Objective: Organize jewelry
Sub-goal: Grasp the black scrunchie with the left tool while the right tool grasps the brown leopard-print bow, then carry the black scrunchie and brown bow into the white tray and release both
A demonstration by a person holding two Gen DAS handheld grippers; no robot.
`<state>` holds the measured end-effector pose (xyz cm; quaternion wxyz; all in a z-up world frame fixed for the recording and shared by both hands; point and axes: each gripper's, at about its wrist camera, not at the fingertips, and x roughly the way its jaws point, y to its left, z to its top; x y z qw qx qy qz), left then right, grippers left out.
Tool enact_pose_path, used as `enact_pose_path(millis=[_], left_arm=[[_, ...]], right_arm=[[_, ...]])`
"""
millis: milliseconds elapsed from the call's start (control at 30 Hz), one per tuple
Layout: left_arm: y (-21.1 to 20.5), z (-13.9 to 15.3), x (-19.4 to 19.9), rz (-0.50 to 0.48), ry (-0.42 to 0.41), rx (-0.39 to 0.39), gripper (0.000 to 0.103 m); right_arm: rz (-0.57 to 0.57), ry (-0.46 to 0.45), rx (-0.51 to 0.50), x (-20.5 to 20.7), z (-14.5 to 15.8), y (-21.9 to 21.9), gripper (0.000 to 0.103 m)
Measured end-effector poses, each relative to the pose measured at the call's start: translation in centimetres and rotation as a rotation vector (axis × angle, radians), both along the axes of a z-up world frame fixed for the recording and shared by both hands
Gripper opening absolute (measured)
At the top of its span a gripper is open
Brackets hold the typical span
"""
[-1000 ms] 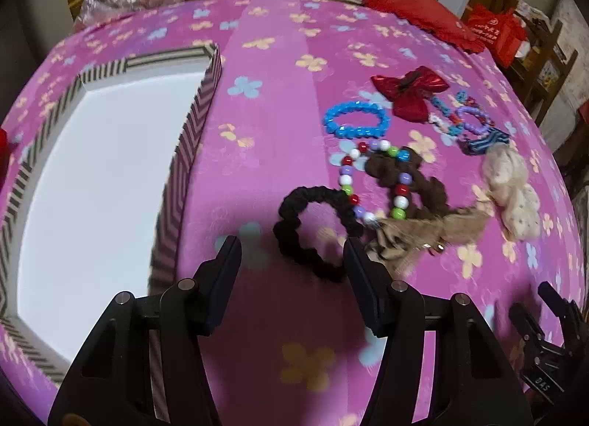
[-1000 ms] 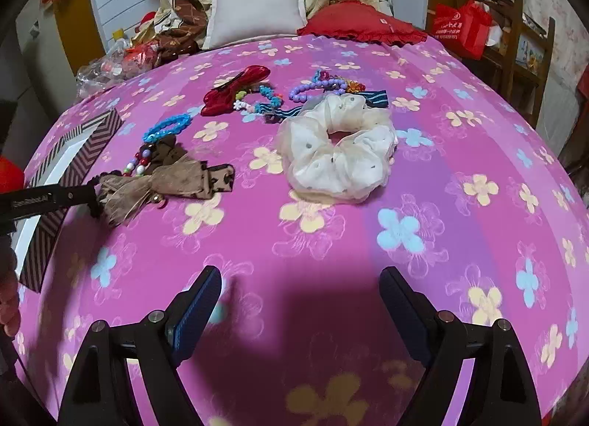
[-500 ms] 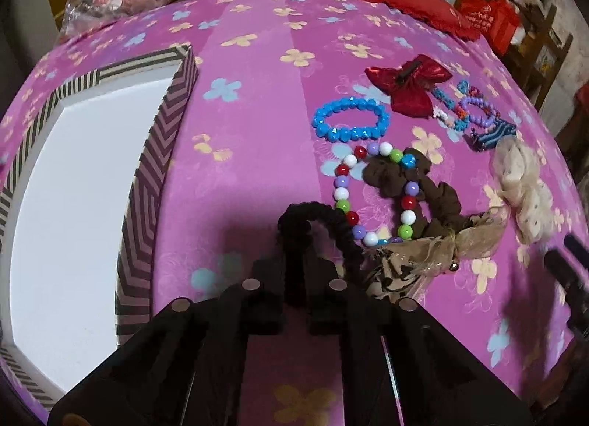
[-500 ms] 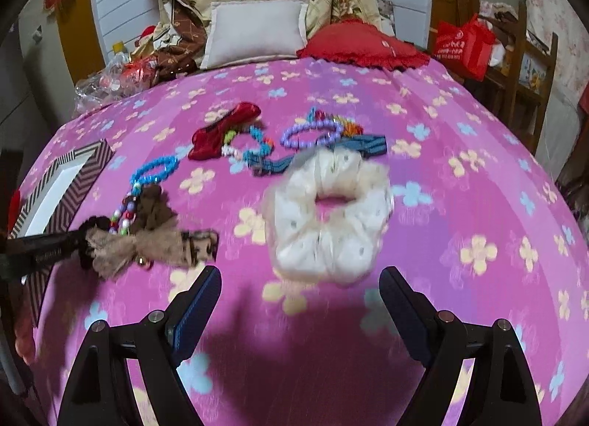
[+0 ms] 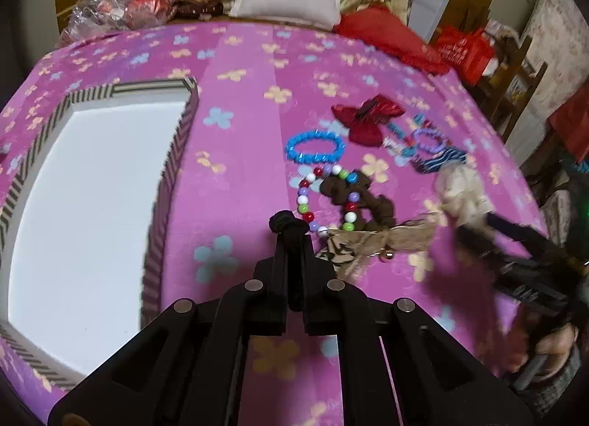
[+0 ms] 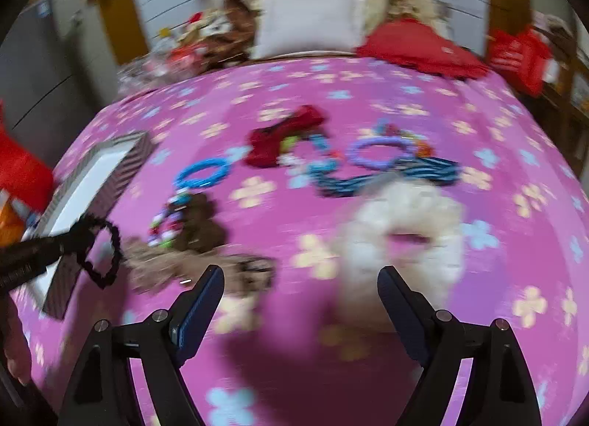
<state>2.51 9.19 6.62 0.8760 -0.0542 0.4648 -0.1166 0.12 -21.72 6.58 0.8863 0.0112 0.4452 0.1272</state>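
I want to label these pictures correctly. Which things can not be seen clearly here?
- White box: left wrist view, near corner cut off by the edge.
- Black hair tie: left wrist view, mostly hidden between the left gripper fingers.
- Cream scrunchie: right wrist view, motion blur hides its details.

Pink flowered bedspread [image 5: 250, 57]: striped box [image 5: 173, 164], blue bracelet [image 5: 314, 146], cream scrunchie [image 6: 405, 227].

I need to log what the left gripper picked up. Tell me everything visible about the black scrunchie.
The black scrunchie is a thin, ruffled fabric loop, matte black. The left gripper is shut on one side of it, a bunched bit poking past the tips. In the right wrist view the rest hangs as an open ring, apparently off the pink bedspread, beside the striped box.
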Motion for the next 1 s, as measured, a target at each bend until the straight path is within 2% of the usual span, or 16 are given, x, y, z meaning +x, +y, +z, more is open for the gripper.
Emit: enact_pose_path(millis=[200, 367, 433, 467, 500, 567, 633, 800, 1000], left_arm=[[1.3, 1.7, -2.2, 0.011, -0.044, -0.012, 0.004], [1.5, 2.1, -3.6, 0.006, -0.074, 0.034, 0.004], [1.7, 2.4, -4.2, 0.006, -0.089, 0.05, 0.004], [1.9, 2.5, -4.4, 0.006, -0.095, 0.05, 0.004], [2.1, 2.6, -4.6, 0.007, -0.098, 0.047, 0.004], [2.6, 2.7, -4.9, 0.018, -0.099, 0.04, 0.004], [3.1, 2.8, -5.3, 0.037, -0.095, 0.034, 0.004], [4.6, 4.2, -7.2, 0.066, -0.121, 0.029, 0.004], [7.3, 6.3, -9.4, 0.119, -0.161, 0.037, 0.004]], right_arm=[[0.175, 0.021, -0.033, 0.7, -1.5, 6.1, 0.084], [0.207, 0.05, -0.084, 2.2, -3.9, 8.7, 0.082], [0.202, 0.035, -0.118, 1.8, -3.8, 8.9, 0.07], [0.205, 0.036, -0.116, 1.6, -3.7, 8.8, 0.05], [0.203, 0.047, -0.115, 1.3, -3.5, 8.7, 0.043], [0.209, 0.077, -0.096, 1.2, -3.3, 8.5, 0.016], [0.202, 0.084, -0.098, 0.6, -2.8, 8.4, 0.005], [0.19, 0.044, -0.068, -1.3, 0.2, 8.2, 0.005], [0.216, -0.027, -0.013, -4.0, 5.5, 9.0, 0.004]])
